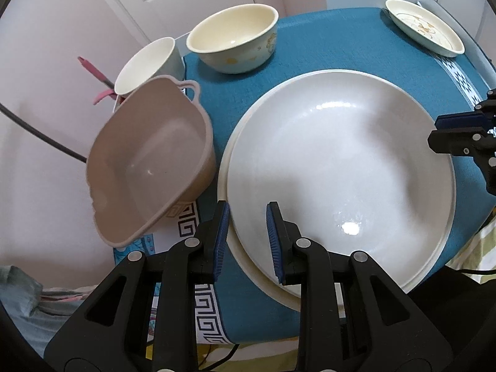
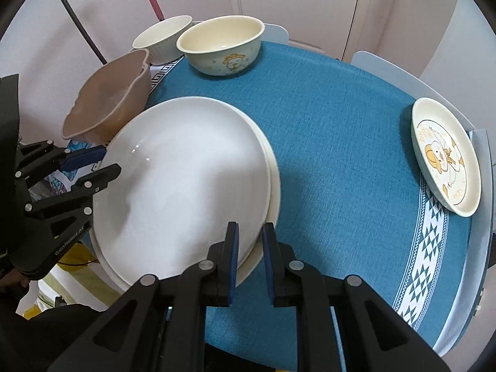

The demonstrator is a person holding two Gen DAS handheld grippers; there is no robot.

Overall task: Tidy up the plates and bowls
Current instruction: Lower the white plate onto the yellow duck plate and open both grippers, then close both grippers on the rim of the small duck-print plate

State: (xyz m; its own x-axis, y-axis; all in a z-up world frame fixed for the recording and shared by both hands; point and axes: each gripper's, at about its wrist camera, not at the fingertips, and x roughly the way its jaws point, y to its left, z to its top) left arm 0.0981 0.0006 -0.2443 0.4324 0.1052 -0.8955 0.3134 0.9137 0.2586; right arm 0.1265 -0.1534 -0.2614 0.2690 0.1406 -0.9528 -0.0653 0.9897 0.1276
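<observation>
A large white plate (image 1: 341, 167) lies on top of a cream plate (image 1: 272, 291) on the blue tablecloth (image 1: 341, 40). My left gripper (image 1: 248, 241) is open, its fingers on either side of the stack's near rim. My right gripper (image 2: 250, 260) is open too, astride the stack's edge (image 2: 254, 241); it shows at the right of the left wrist view (image 1: 452, 133). A cream bowl with a cartoon (image 2: 221, 48), a white bowl (image 2: 162, 38) and a tan plastic bowl (image 2: 108, 105) stand at the far left. A small cartoon plate (image 2: 446, 158) lies at the right.
The round table's edge (image 2: 449, 325) runs close on the right. A chair back (image 2: 381, 62) stands behind the table. A white door (image 2: 294, 0) is beyond. A dark cable (image 1: 40, 136) and a pink tool (image 1: 93, 71) are left of the table.
</observation>
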